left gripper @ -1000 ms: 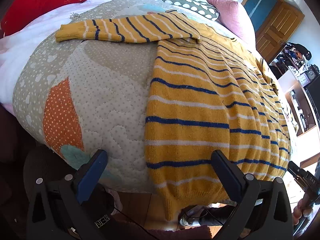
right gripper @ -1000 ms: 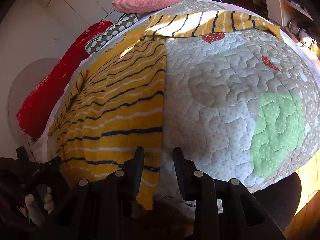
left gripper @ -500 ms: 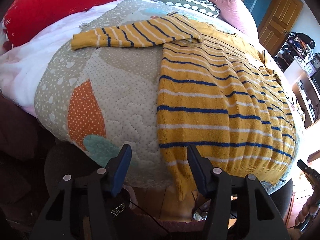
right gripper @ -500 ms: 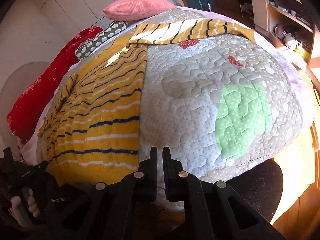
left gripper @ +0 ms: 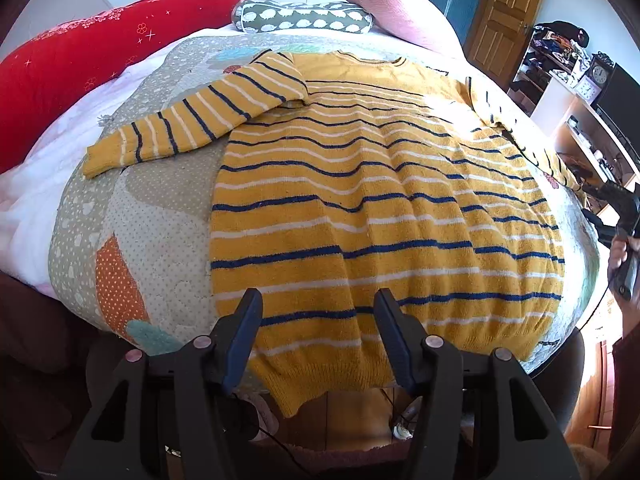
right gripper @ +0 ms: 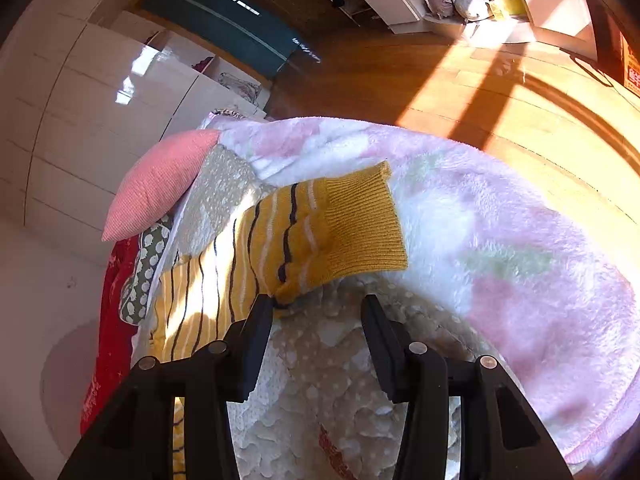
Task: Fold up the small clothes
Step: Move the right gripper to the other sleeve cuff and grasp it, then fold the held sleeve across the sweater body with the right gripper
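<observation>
A yellow sweater (left gripper: 380, 208) with navy and white stripes lies flat on the quilted bed cover (left gripper: 160, 216), hem toward me. Its left sleeve (left gripper: 192, 124) stretches out to the left. My left gripper (left gripper: 318, 332) is open and empty, just above the hem near the sweater's lower left. In the right wrist view the right sleeve's ribbed cuff (right gripper: 360, 224) lies across the quilt and a pink fleece blanket (right gripper: 520, 240). My right gripper (right gripper: 318, 332) is open and empty, close in front of the cuff, its left finger (right gripper: 256, 336) near the sleeve's edge.
A red bolster (left gripper: 80, 64), a grey patterned cushion (left gripper: 304, 20) and a pink pillow (left gripper: 384, 4) lie at the bed's head. A wooden door (left gripper: 504, 12) and shelves (left gripper: 580, 112) stand at the right. Wooden floor (right gripper: 500, 92) lies beyond the bed.
My left gripper moved right over the sweater's hem and stayed open. My right gripper went from shut at the hem to open, and moved up to the right sleeve's cuff.
</observation>
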